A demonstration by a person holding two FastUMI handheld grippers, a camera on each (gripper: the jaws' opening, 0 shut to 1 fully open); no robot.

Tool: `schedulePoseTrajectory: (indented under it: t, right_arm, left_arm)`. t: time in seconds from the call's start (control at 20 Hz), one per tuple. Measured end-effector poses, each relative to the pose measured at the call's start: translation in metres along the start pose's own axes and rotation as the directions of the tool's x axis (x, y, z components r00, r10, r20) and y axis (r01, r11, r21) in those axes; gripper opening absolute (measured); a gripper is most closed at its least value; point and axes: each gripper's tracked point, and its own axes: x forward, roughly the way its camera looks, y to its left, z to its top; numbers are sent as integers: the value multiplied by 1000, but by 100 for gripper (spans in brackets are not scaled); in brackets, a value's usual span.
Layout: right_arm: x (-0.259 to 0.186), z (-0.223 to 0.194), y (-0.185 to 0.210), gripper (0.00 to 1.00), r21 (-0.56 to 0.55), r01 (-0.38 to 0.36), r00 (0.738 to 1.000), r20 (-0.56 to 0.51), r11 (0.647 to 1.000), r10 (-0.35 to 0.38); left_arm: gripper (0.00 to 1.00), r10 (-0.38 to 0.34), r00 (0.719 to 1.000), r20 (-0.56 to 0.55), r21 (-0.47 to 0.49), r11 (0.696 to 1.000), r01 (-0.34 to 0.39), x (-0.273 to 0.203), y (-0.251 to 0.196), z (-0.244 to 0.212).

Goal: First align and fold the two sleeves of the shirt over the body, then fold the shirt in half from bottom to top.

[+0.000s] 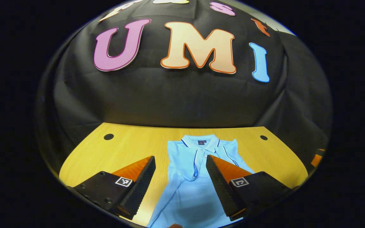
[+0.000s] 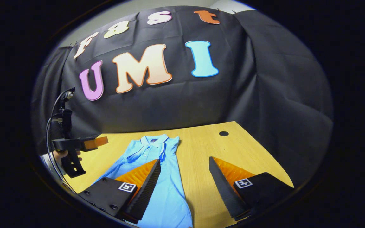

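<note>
- Light-blue cotton-like polo shirt with dark-piped collar lies flat on the yellow wood-grain counter, collar toward the booth's black cloth wall, hem toward the viewer; its long axis runs away from both grippers.
- The body looks narrow, with straight side edges and no sleeve spread out to either side; judged from this, the sleeves are already laid over the body and the bottom-to-top fold remains.
- Left gripper: fingers wide apart, holding nothing, poised above the shirt's lower body; the placket runs up between them, so the shirt lies straight ahead and below.
- Right gripper: fingers equally wide apart and empty; the shirt lies under its left-hand finger, bare counter under the gap and the other finger.
- In the right gripper view the left gripper appears farther off, held by a hand beside the shirt's far edge.
- Judgement: the hem lies nearest the viewer, below both pairs of fingers, one gripper toward each side; each would drop back to a hem corner.
</note>
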Motion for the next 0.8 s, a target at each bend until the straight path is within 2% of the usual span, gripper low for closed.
schedulePoseTrajectory:
  t: [0.25,0.55,0.8]
  right_arm:
    - [-21,-15,18,97,-31,-38,999,-10,999,38]
    - [-48,-42,23,97,-46,-33,999,-33,998,32]
    - [-67,-82,23,97,-68,-35,995,-100,997,28]
  left_arm:
    - [96,8,1000,-16,7,1000,-8,-60,8,-26]
    - [96,17,996,-83,12,1000,-16,-109,12,-75]
    - [96,9,987,-163,17,1000,-7,-139,8,-123]
